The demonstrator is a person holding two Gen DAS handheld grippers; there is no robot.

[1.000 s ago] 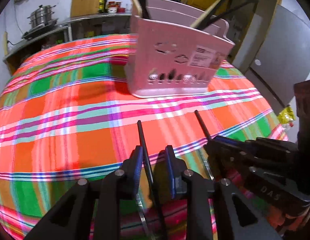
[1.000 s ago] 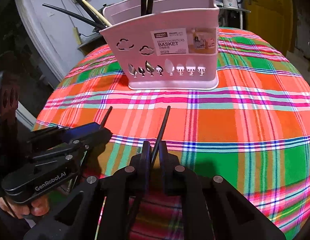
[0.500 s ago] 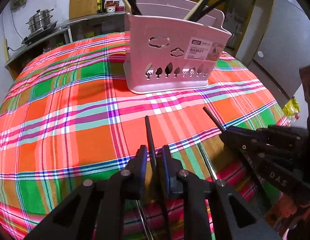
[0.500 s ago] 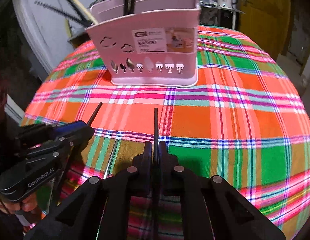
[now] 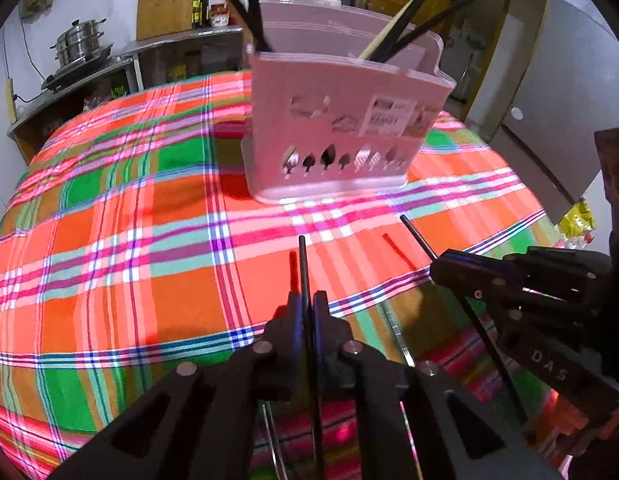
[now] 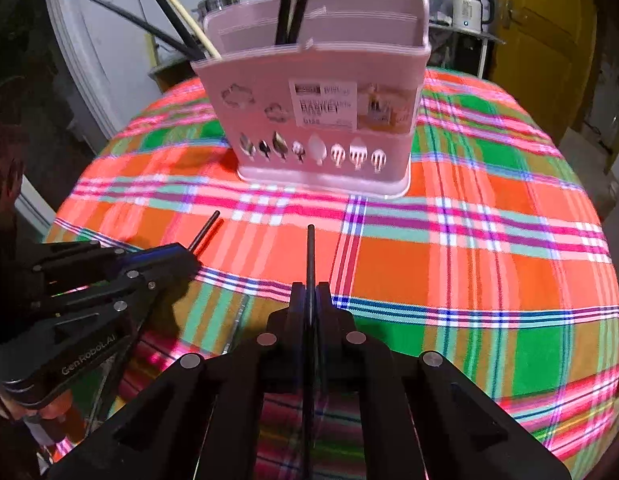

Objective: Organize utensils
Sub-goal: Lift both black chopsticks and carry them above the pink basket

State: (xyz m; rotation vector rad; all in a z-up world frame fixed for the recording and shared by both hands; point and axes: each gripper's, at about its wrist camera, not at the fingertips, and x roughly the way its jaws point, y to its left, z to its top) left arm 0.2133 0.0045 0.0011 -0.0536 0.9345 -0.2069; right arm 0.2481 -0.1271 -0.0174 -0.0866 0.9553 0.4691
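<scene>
- Left wrist view: my left gripper has its jaws pinched tight on a black chopstick, whose tip juts forward over the plaid bench.
- The pink utensil basket stands ahead on the bench, well apart from the tip, with other chopsticks already upright inside. My right gripper shows at the right edge.
- Right wrist view: my right gripper has its jaws pressed together on a second black chopstick. The basket sits straight ahead.
- Step in hand, as I judge it: both sticks gripped, transfer not yet begun.
- Next move calls for lifting each stick clear of the cloth, tipping it upright, and lowering it into a basket compartment without knocking the rim.
</scene>
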